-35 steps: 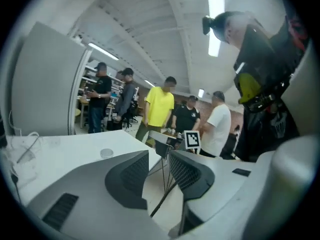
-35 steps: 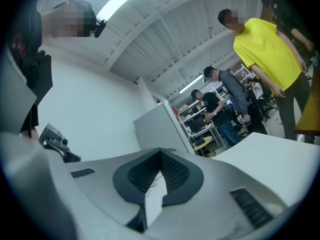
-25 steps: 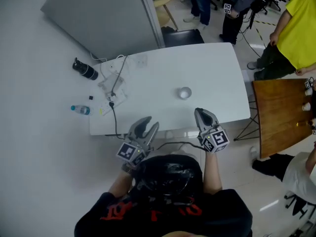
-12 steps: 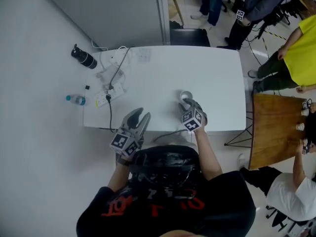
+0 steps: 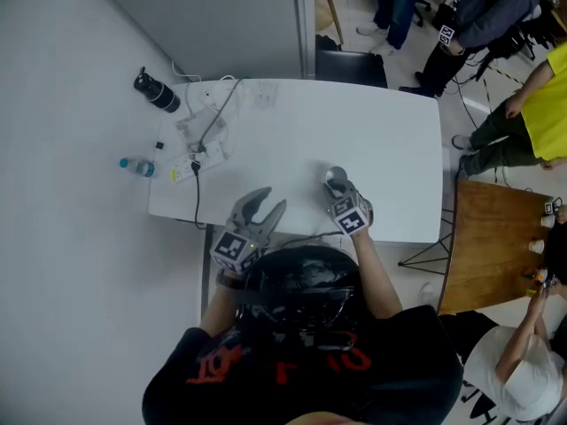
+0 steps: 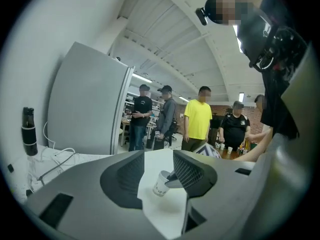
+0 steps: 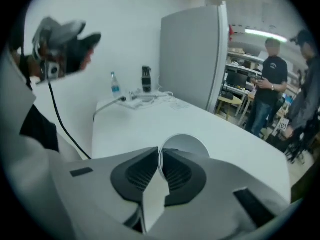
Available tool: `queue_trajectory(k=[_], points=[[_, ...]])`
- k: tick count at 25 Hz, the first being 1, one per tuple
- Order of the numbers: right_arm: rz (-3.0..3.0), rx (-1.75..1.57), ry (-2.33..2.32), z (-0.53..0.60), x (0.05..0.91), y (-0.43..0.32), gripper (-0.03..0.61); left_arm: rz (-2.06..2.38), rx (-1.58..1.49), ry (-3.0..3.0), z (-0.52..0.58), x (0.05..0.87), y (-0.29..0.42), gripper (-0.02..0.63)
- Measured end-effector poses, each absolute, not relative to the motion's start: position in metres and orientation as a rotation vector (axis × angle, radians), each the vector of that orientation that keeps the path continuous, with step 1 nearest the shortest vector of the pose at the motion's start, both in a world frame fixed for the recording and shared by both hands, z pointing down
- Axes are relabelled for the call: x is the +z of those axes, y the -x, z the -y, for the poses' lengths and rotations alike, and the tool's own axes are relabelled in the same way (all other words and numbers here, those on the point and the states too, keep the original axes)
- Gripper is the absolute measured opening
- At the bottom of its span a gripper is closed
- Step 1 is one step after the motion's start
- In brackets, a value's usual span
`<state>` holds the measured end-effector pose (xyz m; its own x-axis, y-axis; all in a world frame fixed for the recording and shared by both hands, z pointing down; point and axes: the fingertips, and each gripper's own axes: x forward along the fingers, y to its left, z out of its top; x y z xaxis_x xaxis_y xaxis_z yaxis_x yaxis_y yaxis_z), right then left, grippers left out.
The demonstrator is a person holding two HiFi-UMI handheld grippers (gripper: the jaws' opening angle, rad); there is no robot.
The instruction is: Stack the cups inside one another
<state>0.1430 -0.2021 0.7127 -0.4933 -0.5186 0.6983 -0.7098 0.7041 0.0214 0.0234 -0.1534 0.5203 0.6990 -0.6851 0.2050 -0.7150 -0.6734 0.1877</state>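
A single white paper cup (image 5: pixel 335 177) stands on the white table (image 5: pixel 381 131), right of the middle and toward the near edge. My right gripper (image 5: pixel 340 189) reaches down onto it, its jaws closing with the cup's wall pinched between the pads. In the right gripper view the cup's round rim (image 7: pixel 186 145) shows just past the right gripper (image 7: pixel 161 153). My left gripper (image 5: pixel 268 204) hovers at the table's near edge, left of the cup, its jaws opening with nothing between them. Far off between the left gripper's (image 6: pixel 159 157) jaws I see the printed cup (image 6: pixel 161 183).
A black bottle (image 5: pixel 156 93), a water bottle (image 5: pixel 139 166) and a power strip with cables (image 5: pixel 193 159) sit at the table's left end. A grey partition (image 5: pixel 221 16) stands behind. A wooden table (image 5: pixel 492 237) with small cups and several people are at the right.
My right gripper dropped from the table's near edge onto the cup and closed on its wall. The left gripper shifted slightly forward and down.
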Motion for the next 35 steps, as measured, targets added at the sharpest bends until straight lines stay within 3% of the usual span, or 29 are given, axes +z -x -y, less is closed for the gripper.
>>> queue_trajectory(k=[3, 7, 8, 9, 15, 17, 22, 34, 35], points=[[2.455, 0.515, -0.903, 0.192, 0.662, -0.126, 0.035, 1.059, 0.265, -2.699, 0.152, 0.532, -0.034, 0.229], [2.448, 0.443, -0.875, 0.199, 0.664, -0.115, 0.042, 1.022, 0.305, -2.677, 0.158, 0.550, -0.042, 0.229], [2.462, 0.488, -0.871, 0.203, 0.670, -0.113, 0.100, 1.012, 0.312, -2.669, 0.160, 0.555, -0.043, 0.229], [2.454, 0.514, -0.879, 0.208, 0.678, -0.112, 0.106, 1.004, 0.306, -2.653, 0.163, 0.560, -0.044, 0.229], [2.367, 0.407, -0.955, 0.227, 0.698, -0.108, 0.069, 1.051, 0.194, -2.504, 0.173, 0.583, -0.024, 0.229], [2.451, 0.540, -1.012, 0.230, 0.685, -0.115, 0.012, 1.076, 0.210, -2.486, 0.173, 0.587, -0.018, 0.229], [2.491, 1.006, -1.100, 0.221, 0.703, -0.163, 0.012, 1.049, 0.369, -2.534, 0.170, 0.608, -0.027, 0.229], [2.480, 1.176, -1.041, 0.210, 0.717, -0.155, 0.007, 0.913, 0.503, -2.623, 0.174, 0.625, -0.058, 0.229], [2.472, 1.218, -1.031, 0.213, 0.719, -0.153, 0.032, 0.905, 0.510, -2.631, 0.174, 0.624, -0.059, 0.229]])
